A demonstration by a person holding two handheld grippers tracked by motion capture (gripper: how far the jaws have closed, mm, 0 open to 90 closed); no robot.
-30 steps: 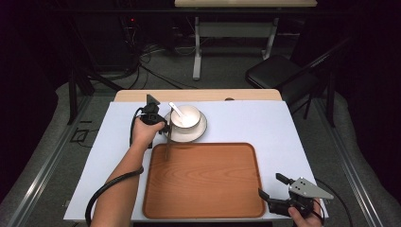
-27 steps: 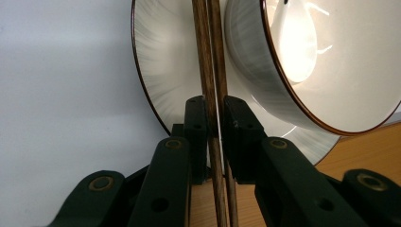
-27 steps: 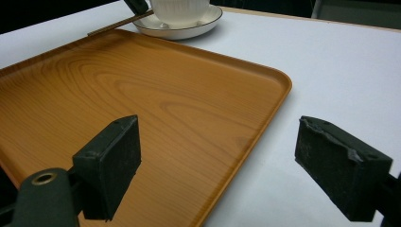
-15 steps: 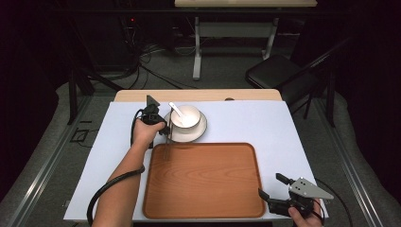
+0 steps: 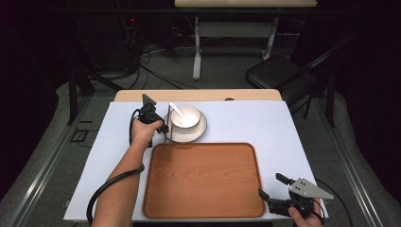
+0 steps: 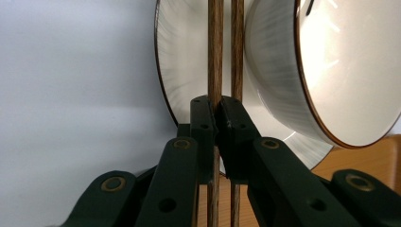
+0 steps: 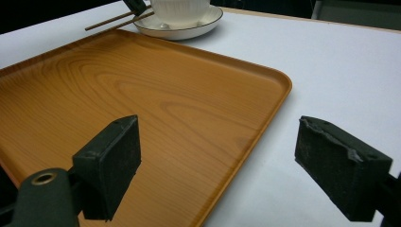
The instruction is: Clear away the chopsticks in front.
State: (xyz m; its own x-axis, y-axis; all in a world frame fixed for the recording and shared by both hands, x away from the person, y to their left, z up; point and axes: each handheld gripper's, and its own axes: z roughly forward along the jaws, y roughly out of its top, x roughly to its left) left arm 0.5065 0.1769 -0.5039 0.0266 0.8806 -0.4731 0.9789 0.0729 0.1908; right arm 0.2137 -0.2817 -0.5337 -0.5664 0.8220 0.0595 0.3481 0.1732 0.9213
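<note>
On the left of the high view, the person's left hand (image 5: 143, 131) holds the left gripper (image 5: 164, 128) over the white sheet that covers the table (image 5: 94, 165). Its two black jaws have just been closing, and now they are pressed together on a pair of thin dark brown wooden chopsticks (image 5: 167, 142). In the left gripper view the pads (image 6: 203, 127) pinch one stick, and the other stick sits tight beside them. The chopsticks (image 6: 225, 52) run side by side, from the round white plate with a thin dark rim (image 5: 201, 131) down to the top left corner of the big brown wooden tray (image 5: 208, 189). They are lifted a little, and their tips reach over the tray's edge. A white bowl (image 5: 187, 117) sits on the plate, and a white spoon (image 5: 176, 109) rests inside the bowl. The plate is just past the far edge of the tray, touching or nearly touching it; it is hard to tell which. Over on the right, near the bottom corner of the tray, the person's right hand (image 5: 302, 218) holds the right gripper (image 5: 270, 188). Its jaws stand wide apart with nothing between them. In the right gripper view the left pad (image 7: 111, 165) hangs over the tray and the right pad hangs over the white sheet.
</note>
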